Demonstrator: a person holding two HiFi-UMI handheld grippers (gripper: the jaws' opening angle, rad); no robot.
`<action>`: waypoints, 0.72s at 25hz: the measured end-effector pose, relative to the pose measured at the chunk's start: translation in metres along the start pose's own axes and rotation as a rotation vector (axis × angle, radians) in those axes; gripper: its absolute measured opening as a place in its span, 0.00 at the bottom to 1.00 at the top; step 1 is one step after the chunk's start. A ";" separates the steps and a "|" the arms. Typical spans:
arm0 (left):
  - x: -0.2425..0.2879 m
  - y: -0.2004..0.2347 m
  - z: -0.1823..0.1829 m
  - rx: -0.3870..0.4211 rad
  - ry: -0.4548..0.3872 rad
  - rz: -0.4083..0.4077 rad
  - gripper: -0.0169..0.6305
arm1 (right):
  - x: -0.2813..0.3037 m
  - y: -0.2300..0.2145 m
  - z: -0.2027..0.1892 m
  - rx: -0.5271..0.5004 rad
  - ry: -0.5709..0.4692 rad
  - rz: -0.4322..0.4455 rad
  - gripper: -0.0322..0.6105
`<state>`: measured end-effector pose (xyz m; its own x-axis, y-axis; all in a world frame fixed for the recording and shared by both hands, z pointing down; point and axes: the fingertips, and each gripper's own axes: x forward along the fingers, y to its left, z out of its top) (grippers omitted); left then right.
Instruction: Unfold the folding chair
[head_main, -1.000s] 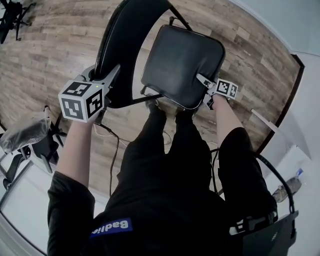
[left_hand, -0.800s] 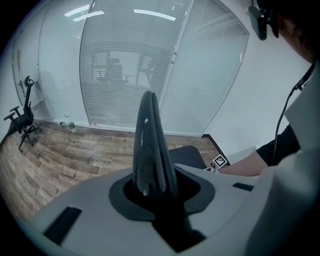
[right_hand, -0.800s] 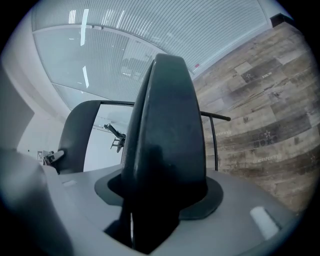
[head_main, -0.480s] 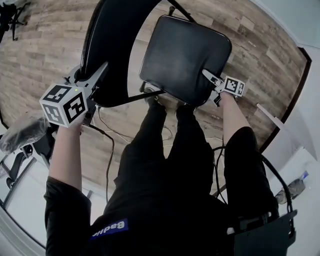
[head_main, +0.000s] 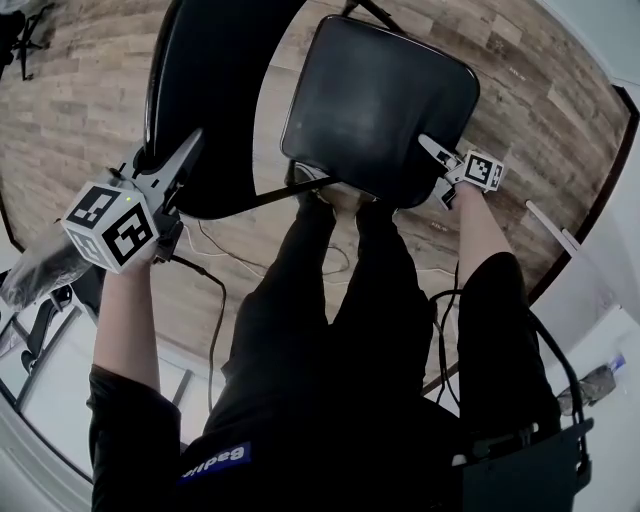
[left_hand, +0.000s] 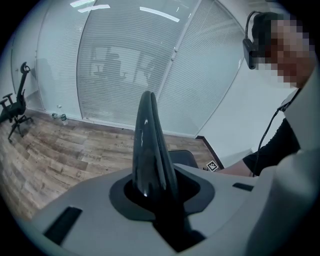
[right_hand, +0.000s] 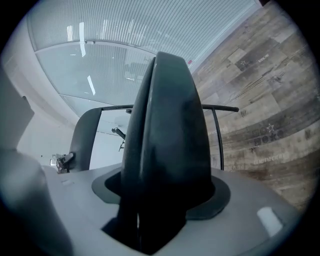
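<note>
I see a black folding chair from above in the head view. Its padded backrest (head_main: 215, 90) stands at the left and its seat (head_main: 380, 100) at the right, with thin metal frame tubes (head_main: 285, 192) between them. My left gripper (head_main: 180, 160) is shut on the backrest's lower edge; in the left gripper view the backrest (left_hand: 147, 145) fills the jaw gap of that gripper (left_hand: 155, 200). My right gripper (head_main: 432, 152) holds the seat's near right edge. Its jaws have just been opening, and the seat (right_hand: 170, 140) still fills the gap of the right gripper (right_hand: 160, 200).
The person's legs and feet (head_main: 335, 200) stand just behind the chair on the wood floor. A cable (head_main: 215, 300) trails beside them. A stand with a plastic bag (head_main: 40, 270) is at the left, an office chair (head_main: 15, 30) far left, and a bottle (head_main: 592, 380) lower right.
The seat has swung away from the backrest and lies flatter. My left gripper has moved left and down with the backrest; my right gripper has moved right along with the seat edge.
</note>
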<state>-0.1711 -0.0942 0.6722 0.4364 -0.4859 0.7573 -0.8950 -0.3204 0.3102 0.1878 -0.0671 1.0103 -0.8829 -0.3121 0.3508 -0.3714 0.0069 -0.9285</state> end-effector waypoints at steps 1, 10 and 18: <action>0.001 0.001 -0.001 -0.002 0.000 -0.004 0.17 | 0.000 -0.004 -0.001 0.000 -0.001 -0.001 0.51; 0.003 0.004 -0.010 -0.015 0.019 -0.003 0.17 | 0.002 -0.022 -0.004 -0.009 -0.009 0.022 0.56; 0.005 0.011 -0.019 -0.035 0.013 -0.032 0.17 | 0.001 -0.032 -0.010 -0.011 -0.005 0.055 0.56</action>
<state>-0.1805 -0.0851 0.6906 0.4635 -0.4654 0.7540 -0.8836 -0.3066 0.3539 0.1963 -0.0585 1.0419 -0.9006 -0.3158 0.2988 -0.3255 0.0342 -0.9449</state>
